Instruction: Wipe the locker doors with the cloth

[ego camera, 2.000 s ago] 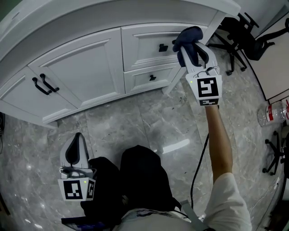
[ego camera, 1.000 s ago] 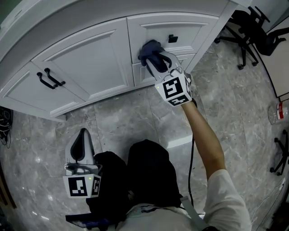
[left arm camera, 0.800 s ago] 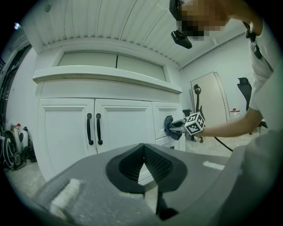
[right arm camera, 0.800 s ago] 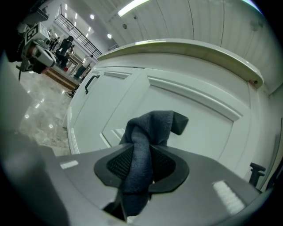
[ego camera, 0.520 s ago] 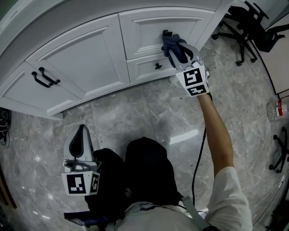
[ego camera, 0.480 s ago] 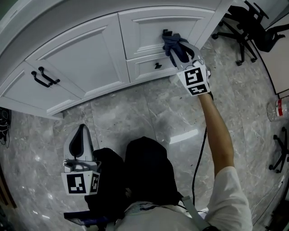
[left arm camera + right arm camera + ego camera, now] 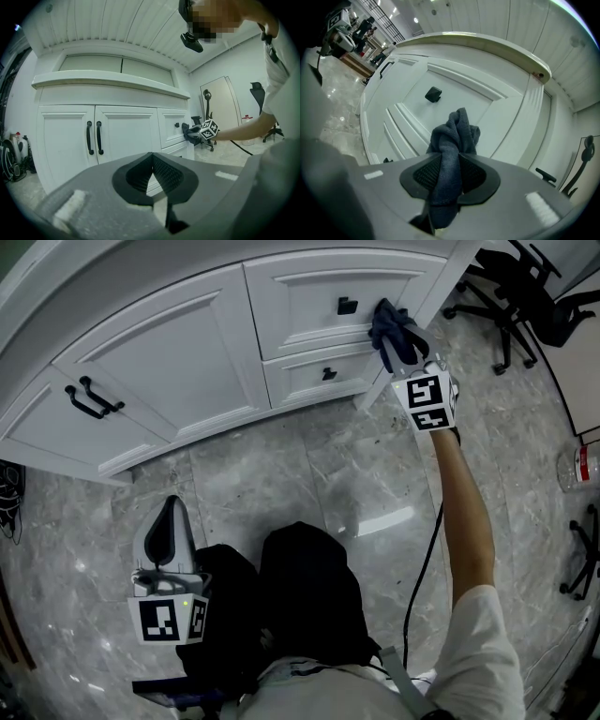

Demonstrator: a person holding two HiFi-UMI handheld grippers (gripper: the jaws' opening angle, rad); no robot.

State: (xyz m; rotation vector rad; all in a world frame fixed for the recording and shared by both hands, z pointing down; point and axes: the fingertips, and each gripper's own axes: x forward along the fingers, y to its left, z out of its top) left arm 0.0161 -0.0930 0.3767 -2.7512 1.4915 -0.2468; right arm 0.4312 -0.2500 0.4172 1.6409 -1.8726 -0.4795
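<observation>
At far left, the white cabinet's double doors (image 7: 141, 381) are standing closed, their two black bar handles (image 7: 89, 399) sitting side by side at the meeting edge. Below them, over the grey marble floor (image 7: 309, 474), the left gripper (image 7: 169, 512) is hanging low beside the person's dark trousers (image 7: 309, 596), well apart from the cabinet; in the left gripper view its jaws are meeting at the tips with nothing between them. Moving right, the upper drawer front (image 7: 309, 296) is showing a square black knob (image 7: 346, 306), and the lower drawer front (image 7: 309, 381) is sitting just beneath it. The right gripper (image 7: 398, 338) is reaching out on an extended arm and is clamping a dark blue cloth (image 7: 389, 320), which is bunching out past the jaws. The cloth is lying at the right end of the upper drawer front, right of the knob; actual contact cannot be confirmed. At far right, a black office chair (image 7: 525, 287) and a clear bottle (image 7: 583, 465) are standing on the floor.
</observation>
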